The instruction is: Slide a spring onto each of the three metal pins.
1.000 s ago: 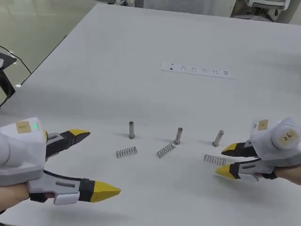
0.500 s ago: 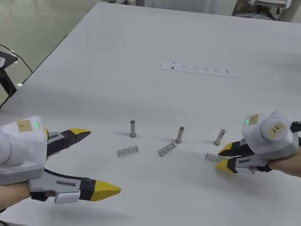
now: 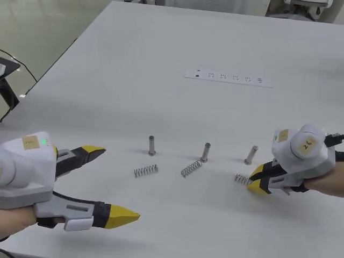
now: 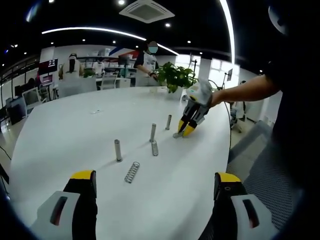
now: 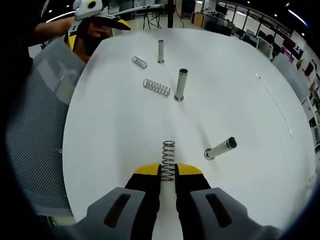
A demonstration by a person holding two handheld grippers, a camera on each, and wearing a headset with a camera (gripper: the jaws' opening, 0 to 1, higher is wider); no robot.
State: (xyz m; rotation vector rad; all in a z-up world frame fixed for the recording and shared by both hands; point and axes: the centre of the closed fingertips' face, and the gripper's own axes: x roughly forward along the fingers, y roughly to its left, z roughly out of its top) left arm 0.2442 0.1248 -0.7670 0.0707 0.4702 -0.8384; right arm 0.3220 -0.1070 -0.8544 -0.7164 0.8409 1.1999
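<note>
Here, coiled spring in right gripper

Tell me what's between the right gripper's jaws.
One end of a spring sits between the right gripper's yellow tips; the rest lies out ahead on the table. How far it runs back between the jaws is covered.

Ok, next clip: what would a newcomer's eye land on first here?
Probably the right gripper at the right of the white table, its jaws closed in on the near end of the right spring. Next come the three pins standing in a row mid-table. Two more springs lie loose in front of them, and the left gripper gapes wide open at lower left.
</note>
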